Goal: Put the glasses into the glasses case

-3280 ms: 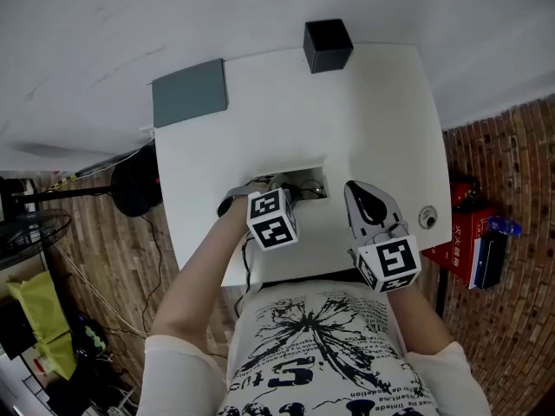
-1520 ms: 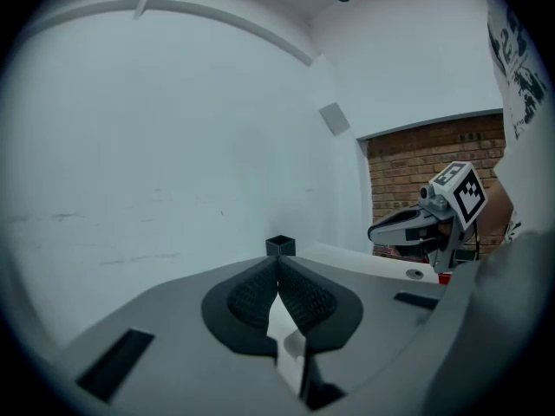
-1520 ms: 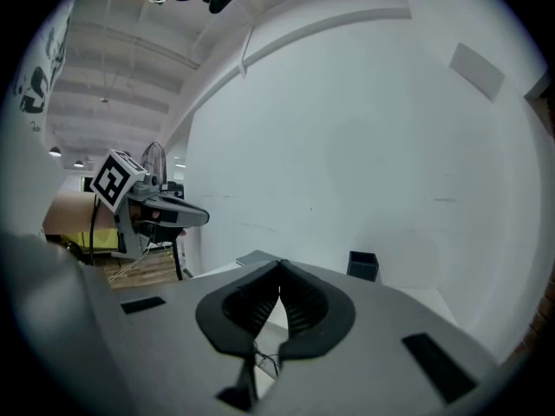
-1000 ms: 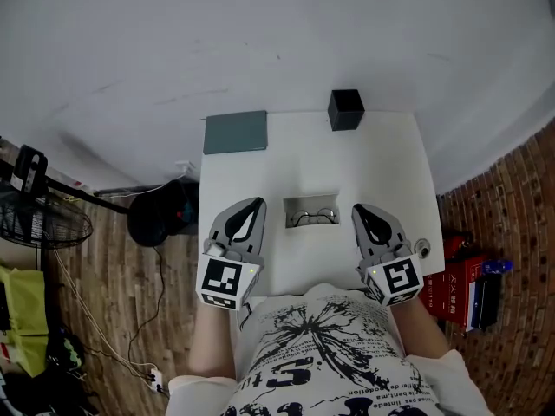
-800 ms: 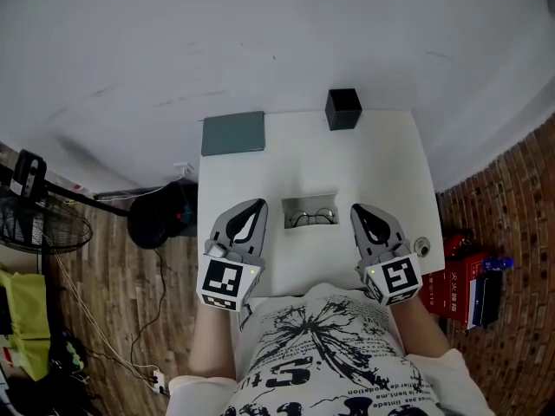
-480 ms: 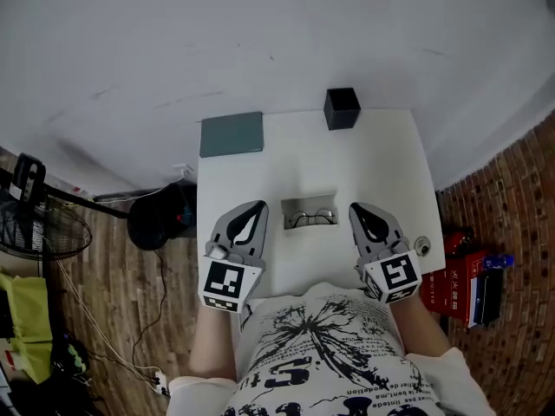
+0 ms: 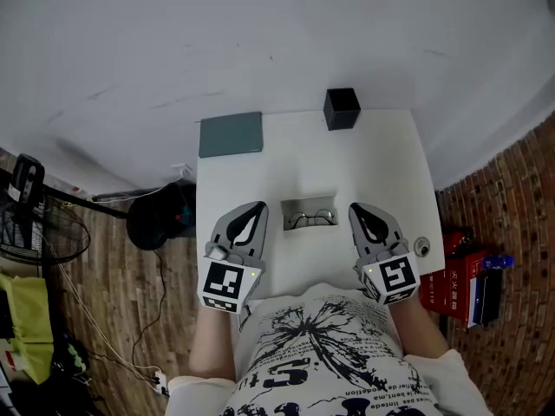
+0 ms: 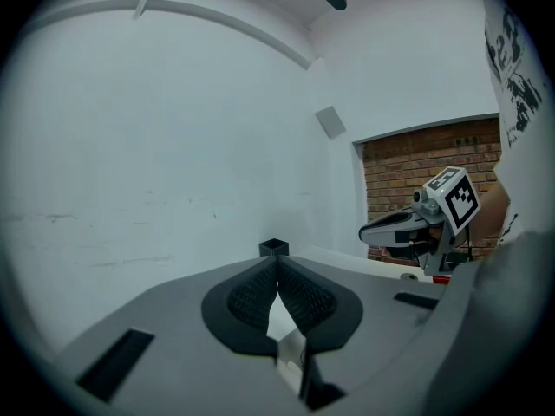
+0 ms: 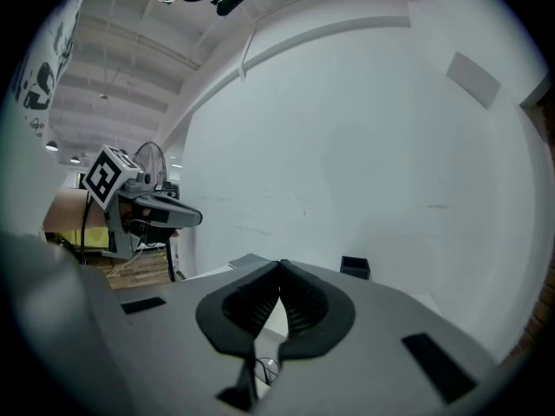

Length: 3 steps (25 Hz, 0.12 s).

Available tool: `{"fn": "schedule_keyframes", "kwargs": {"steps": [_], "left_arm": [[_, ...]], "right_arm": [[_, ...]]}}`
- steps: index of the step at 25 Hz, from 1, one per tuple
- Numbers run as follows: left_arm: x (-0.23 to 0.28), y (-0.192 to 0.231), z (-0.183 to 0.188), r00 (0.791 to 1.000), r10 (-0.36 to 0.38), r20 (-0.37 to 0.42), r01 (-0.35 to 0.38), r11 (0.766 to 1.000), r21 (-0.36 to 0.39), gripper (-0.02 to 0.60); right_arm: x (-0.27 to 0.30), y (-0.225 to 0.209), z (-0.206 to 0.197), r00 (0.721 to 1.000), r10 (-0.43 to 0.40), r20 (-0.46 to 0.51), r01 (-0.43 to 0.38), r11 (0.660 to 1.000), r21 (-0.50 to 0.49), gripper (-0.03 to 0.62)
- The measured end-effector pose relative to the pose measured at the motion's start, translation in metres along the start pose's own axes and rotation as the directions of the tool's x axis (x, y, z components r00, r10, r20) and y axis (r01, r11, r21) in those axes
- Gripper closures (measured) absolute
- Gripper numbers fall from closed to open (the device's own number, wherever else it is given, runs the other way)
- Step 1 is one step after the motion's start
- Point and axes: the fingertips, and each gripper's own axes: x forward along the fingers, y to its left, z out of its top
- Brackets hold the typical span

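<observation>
Our left gripper [image 7: 257,206] has drawn back from the glasses case [image 7: 309,203] at frame centre, and the glasses [image 7: 313,219] lie inside it. Left and right gripper [image 7: 356,207] flank it, jaws pressed together, empty. We judge the placing done.

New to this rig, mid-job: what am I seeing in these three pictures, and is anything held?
No robot: a person holds a two-jaw gripper in each hand. The head view looks down from their head: the left gripper and right gripper flank the glasses, which lie in the open glasses case on the white table. Farther back sit a black box and a grey pad. The two gripper views each look along one gripper's jaws. Both pairs are shut, holding nothing.
</observation>
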Motion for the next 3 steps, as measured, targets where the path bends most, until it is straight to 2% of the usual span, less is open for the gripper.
{"fn": "schedule_keyframes", "kwargs": {"steps": [3], "left_arm": [[0.0023,-0.0010,0.0000,1.000,-0.002,-0.001,0.002,1.000,0.001,0.568]], "right_arm": [[0.0012,-0.0020,0.0016,1.000,-0.003,0.007,0.003,1.000,-0.004,0.580]]}}
